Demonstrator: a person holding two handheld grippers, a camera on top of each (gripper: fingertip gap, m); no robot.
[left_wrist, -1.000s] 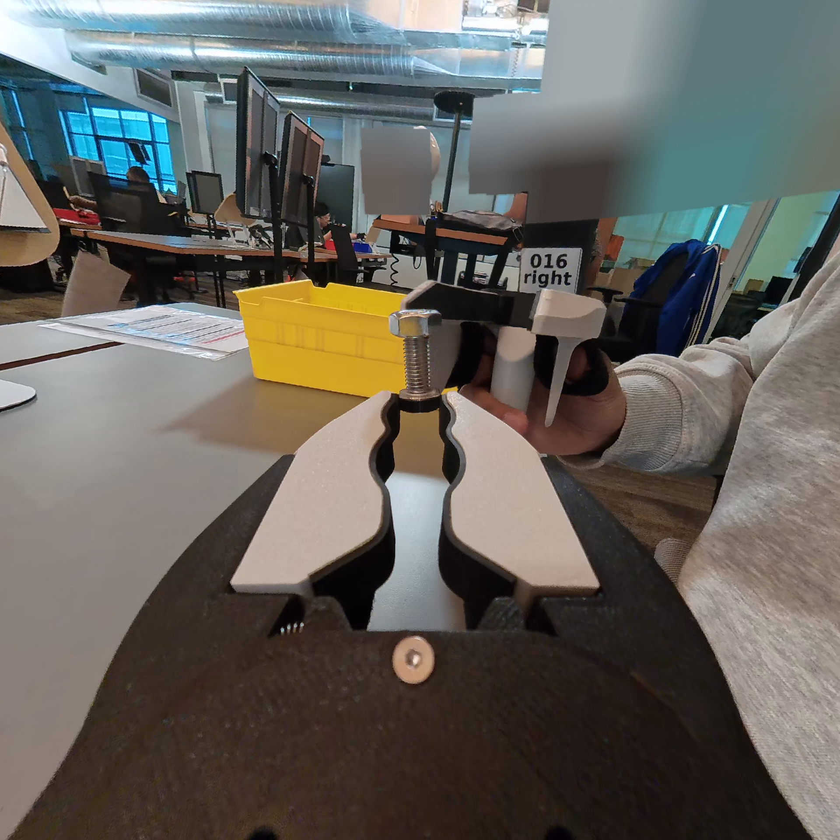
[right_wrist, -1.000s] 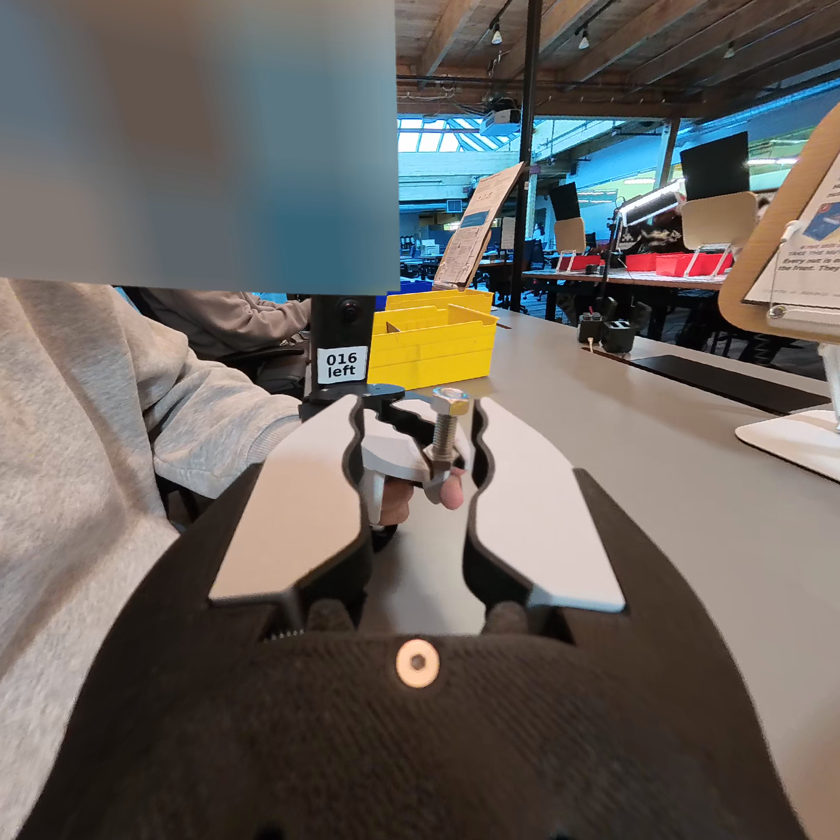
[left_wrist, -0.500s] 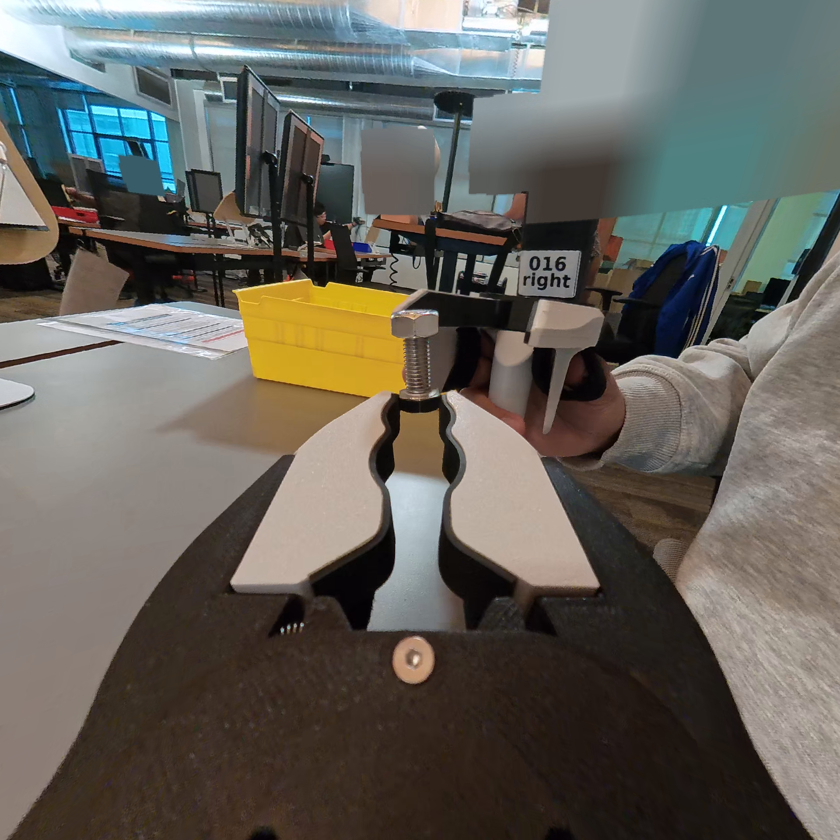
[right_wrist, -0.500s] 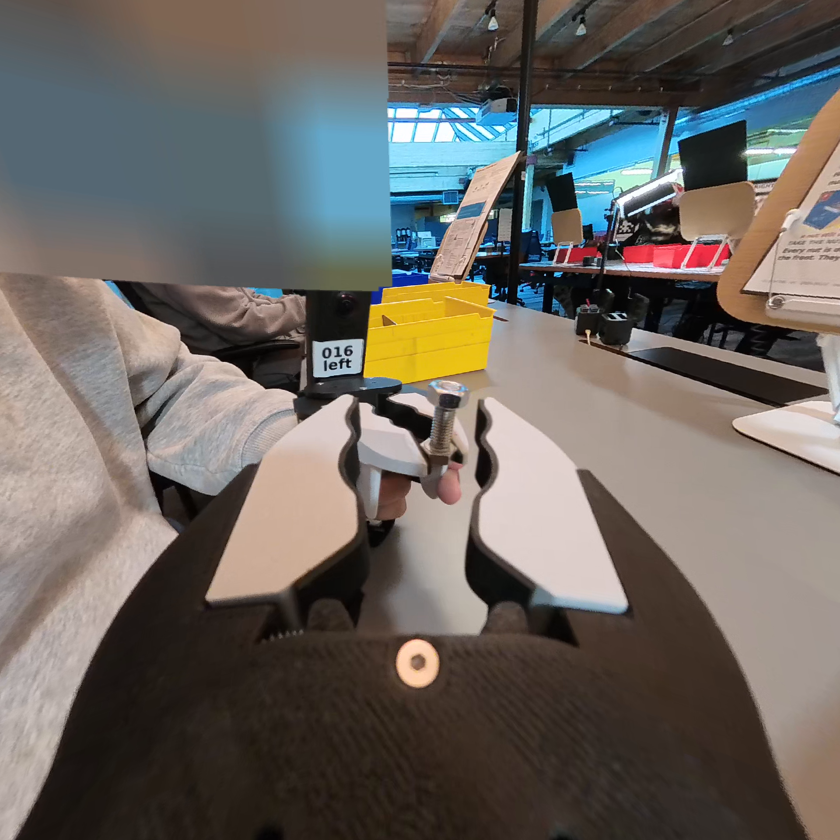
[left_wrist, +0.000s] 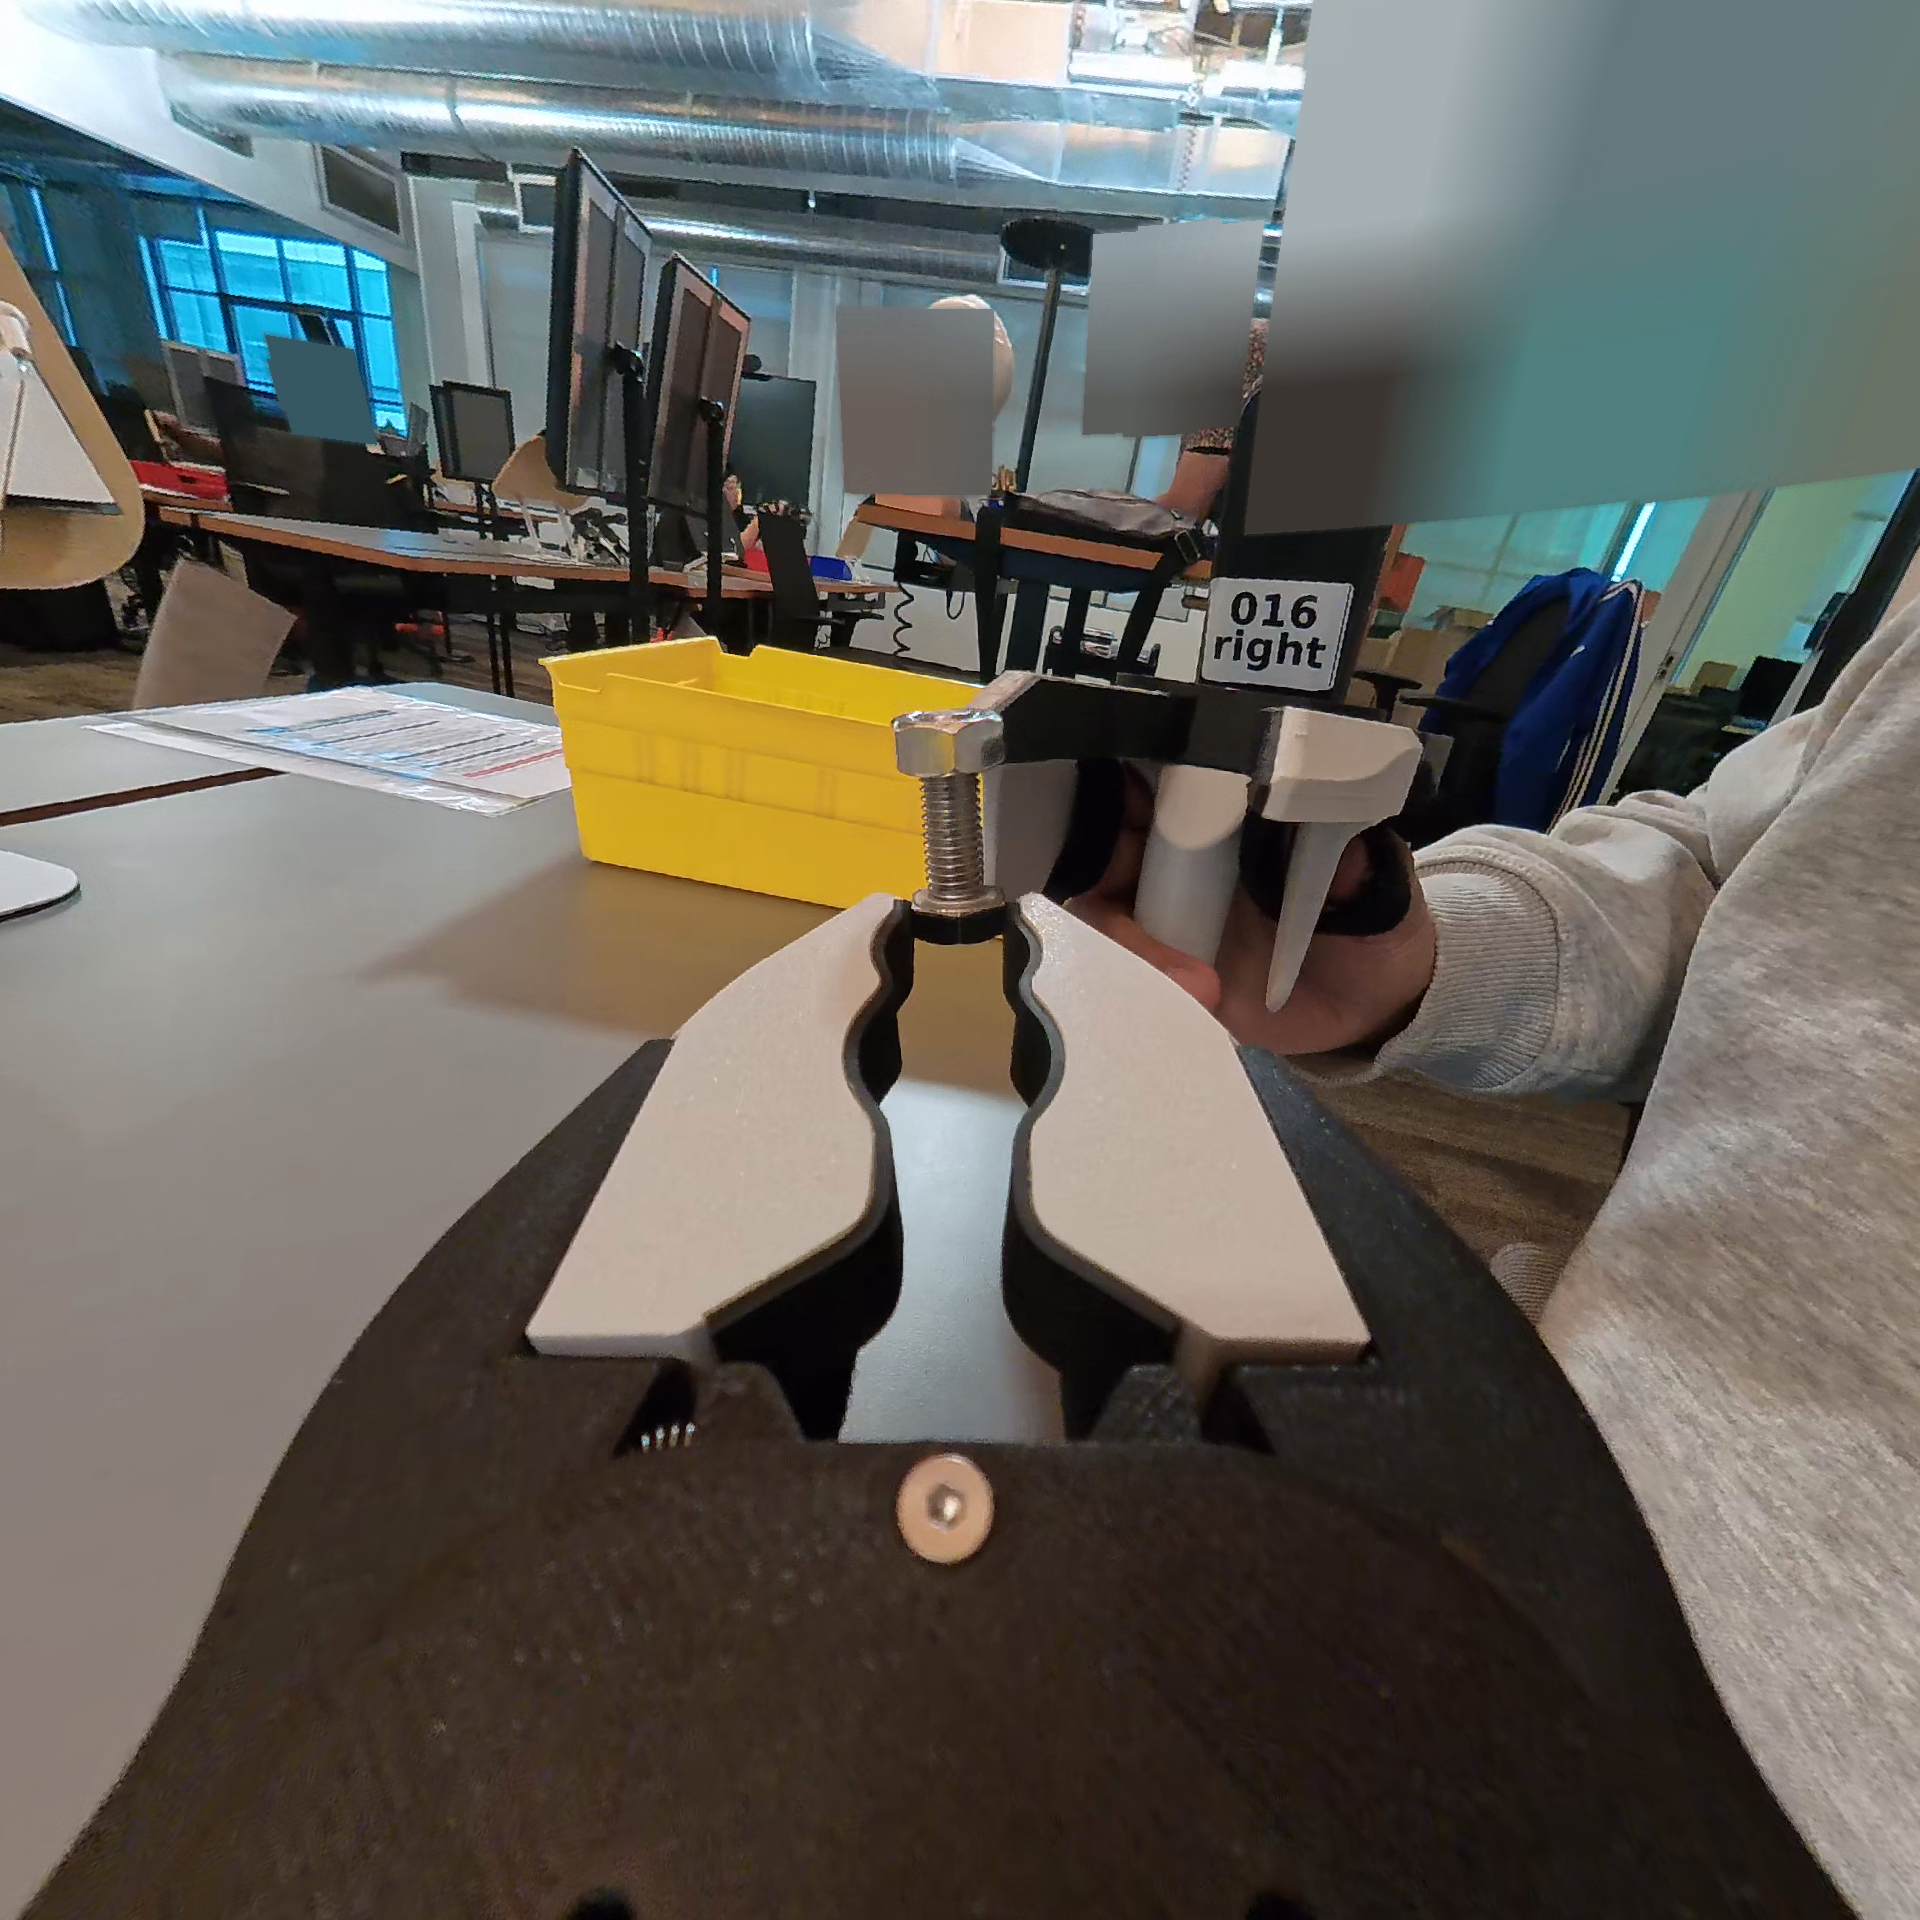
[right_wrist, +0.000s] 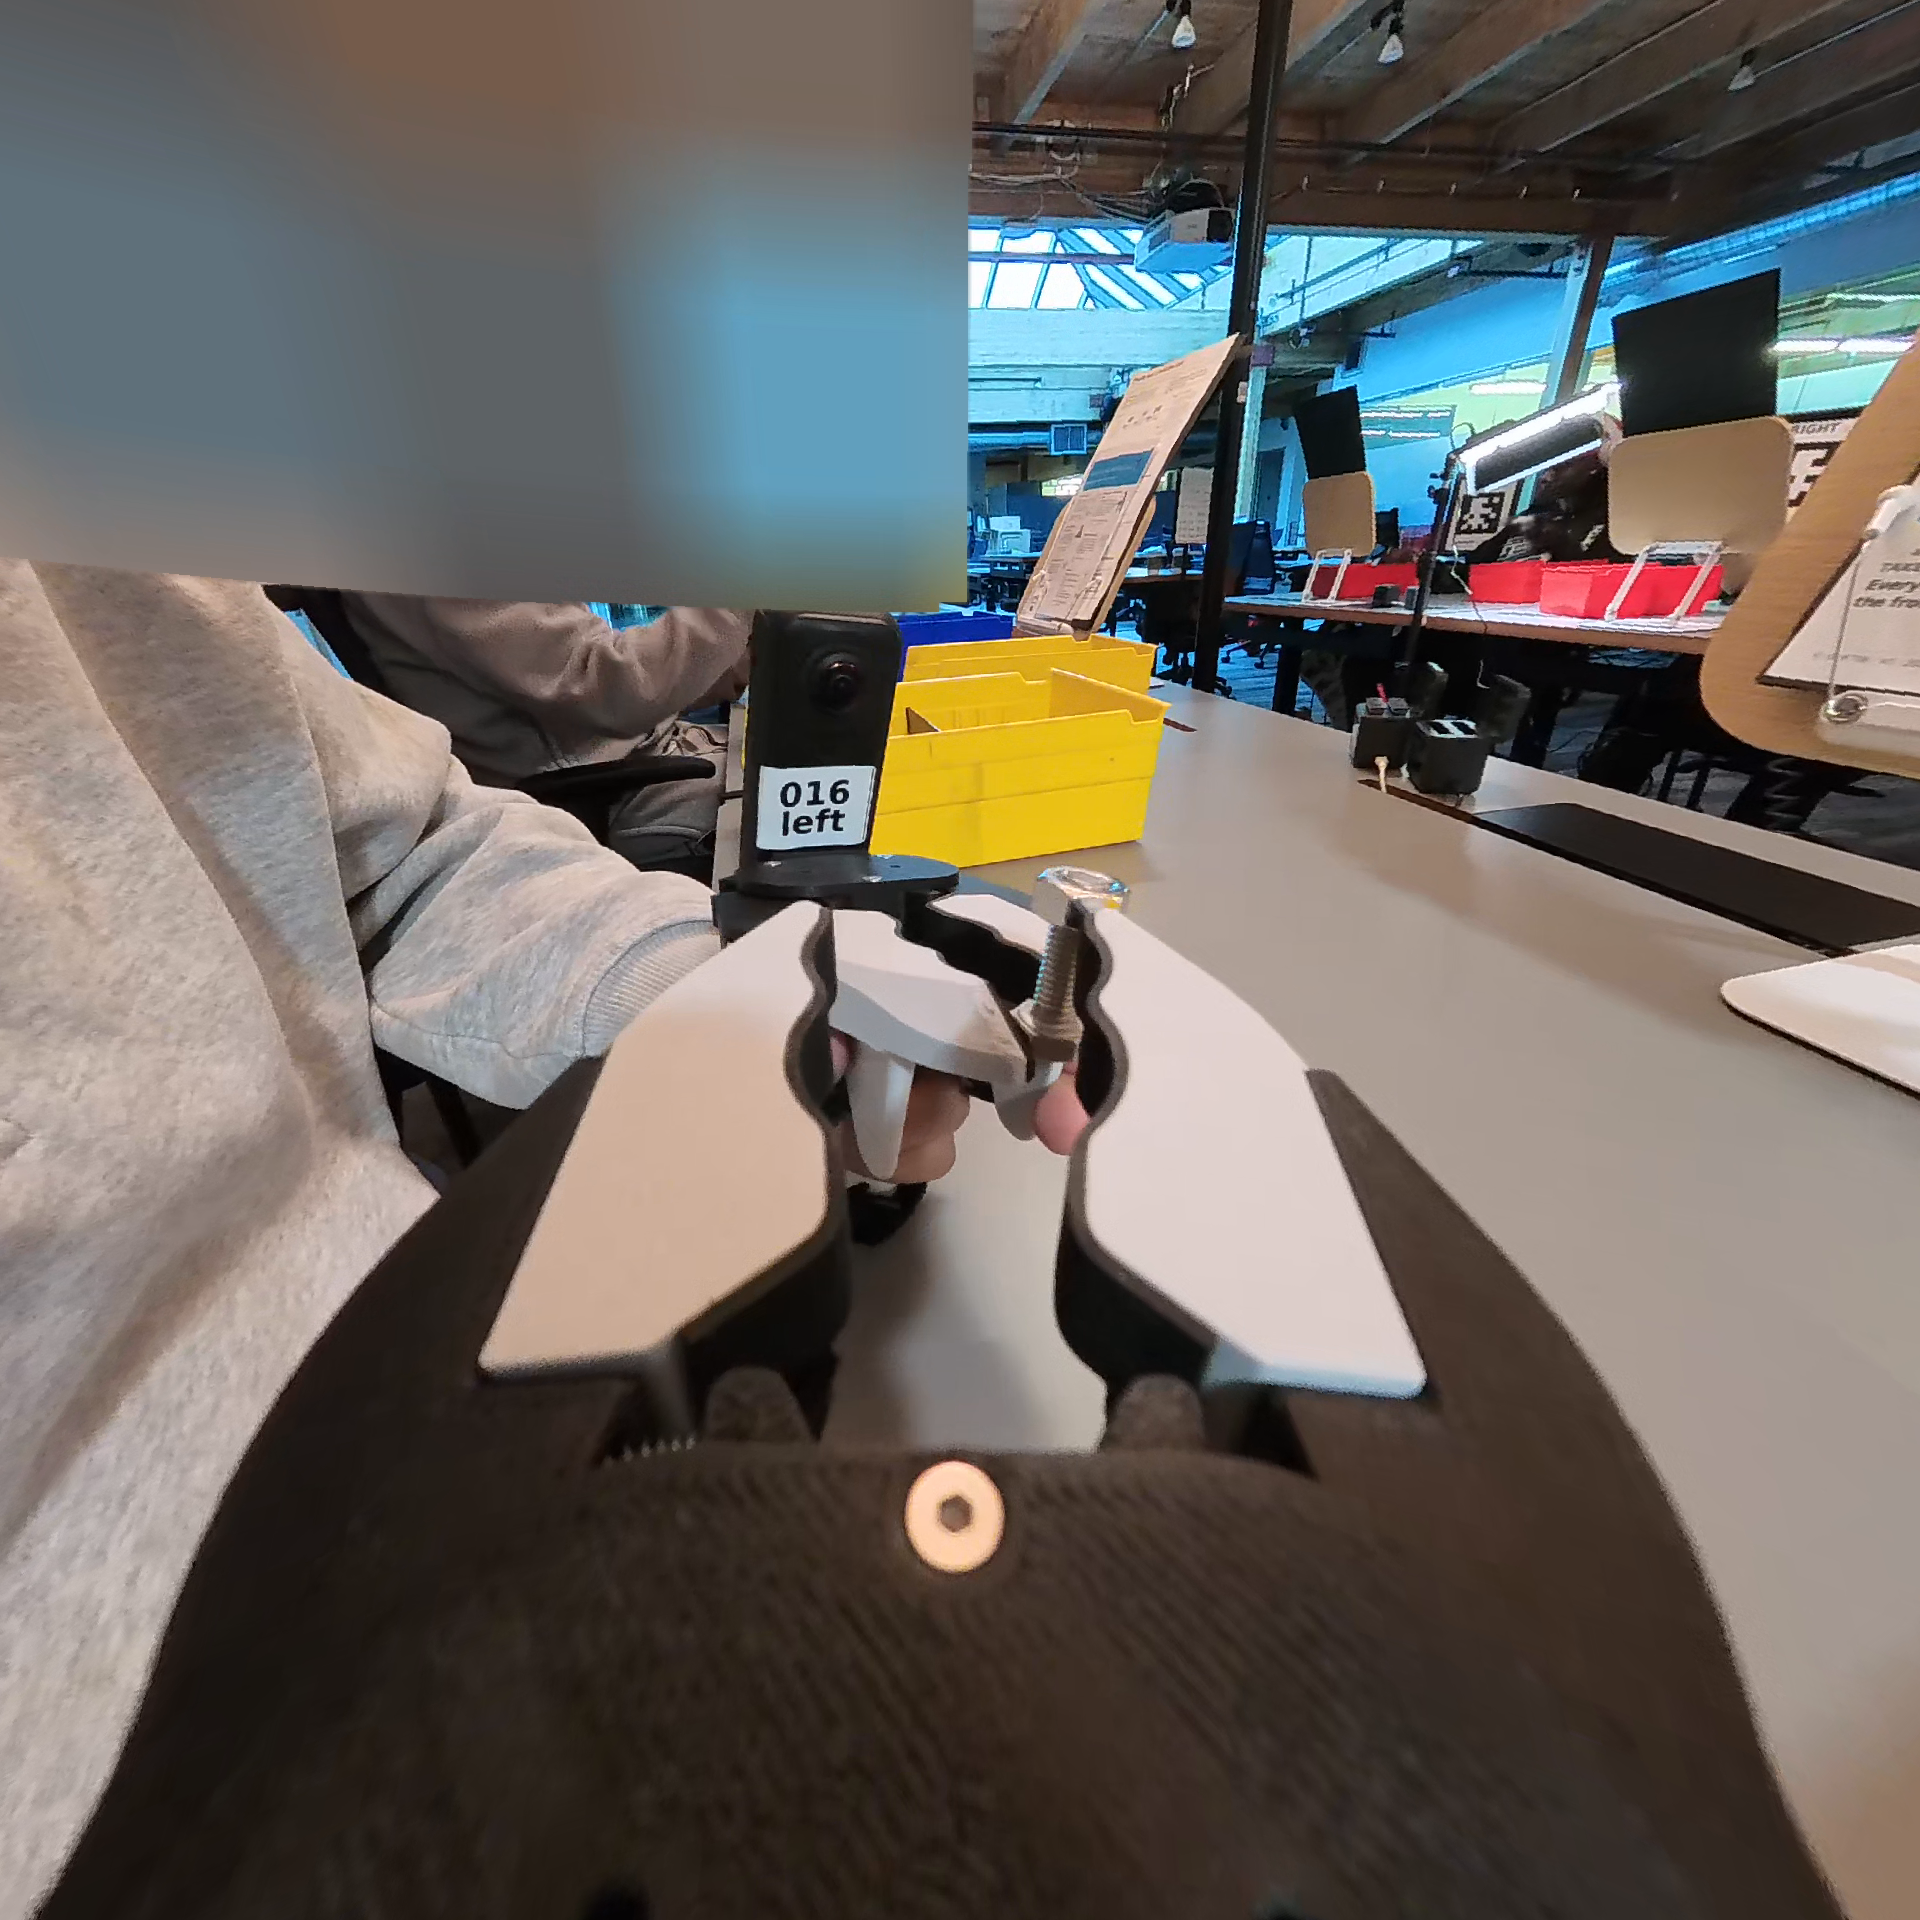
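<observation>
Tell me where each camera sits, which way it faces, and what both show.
Left wrist view: on the left hand-held gripper, facing right across the table; its fingertips clamp the nut on an upright bolt; the right hand shows.
Right wrist view: on the right hand-held gripper, facing left; grey sleeve shows.
Shared: bolt, yellow bin.

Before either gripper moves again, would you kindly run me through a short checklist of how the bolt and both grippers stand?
1. Left gripper shut on the black nut at the bolt's foot: ok.
2. Bolt upright in the left wrist view: ok.
3. Right gripper at the bolt head: ok; firm grip: cannot tell.
4. Thread engagement: cannot tell.
5. Yellow bin apart from both grippers: ok.
</observation>
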